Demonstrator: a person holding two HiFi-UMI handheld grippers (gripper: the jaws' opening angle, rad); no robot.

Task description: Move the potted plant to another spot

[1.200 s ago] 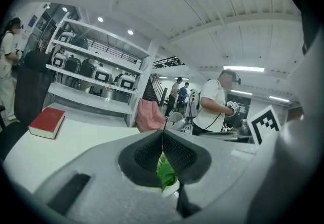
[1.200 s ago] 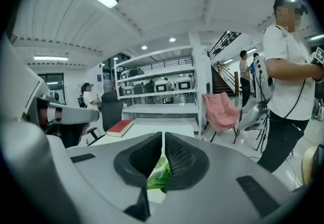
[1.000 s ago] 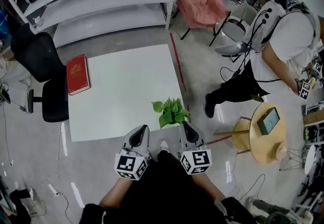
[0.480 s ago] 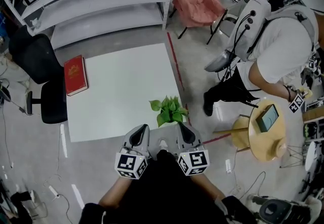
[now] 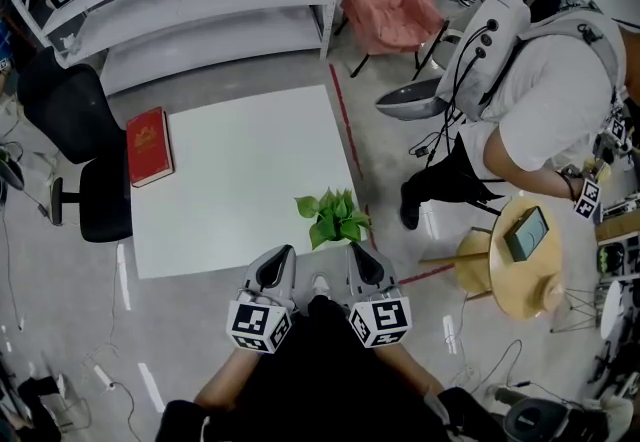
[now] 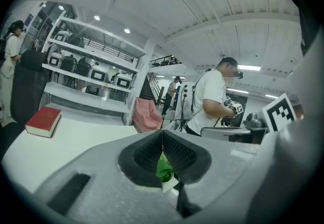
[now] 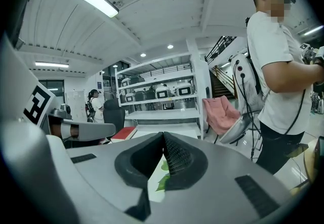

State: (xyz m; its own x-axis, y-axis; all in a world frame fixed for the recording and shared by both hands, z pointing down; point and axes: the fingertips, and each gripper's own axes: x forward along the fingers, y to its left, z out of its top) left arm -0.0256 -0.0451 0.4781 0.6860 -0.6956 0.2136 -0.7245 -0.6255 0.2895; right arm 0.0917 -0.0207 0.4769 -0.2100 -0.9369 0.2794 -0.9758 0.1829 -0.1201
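One leafy green potted plant at the near right corner of one smooth square white table, one red book at its left edge, two grey grippers, left gripper and right gripper, nearer than the plant, both with ribbed jaws together, empty

Leafy potted plant at table's near-right edge

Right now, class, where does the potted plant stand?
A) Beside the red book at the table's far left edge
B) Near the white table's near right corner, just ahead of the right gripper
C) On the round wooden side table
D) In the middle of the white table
B: the head view shows the potted plant at the near right corner of the white table, just ahead of the right gripper, far from the red book.
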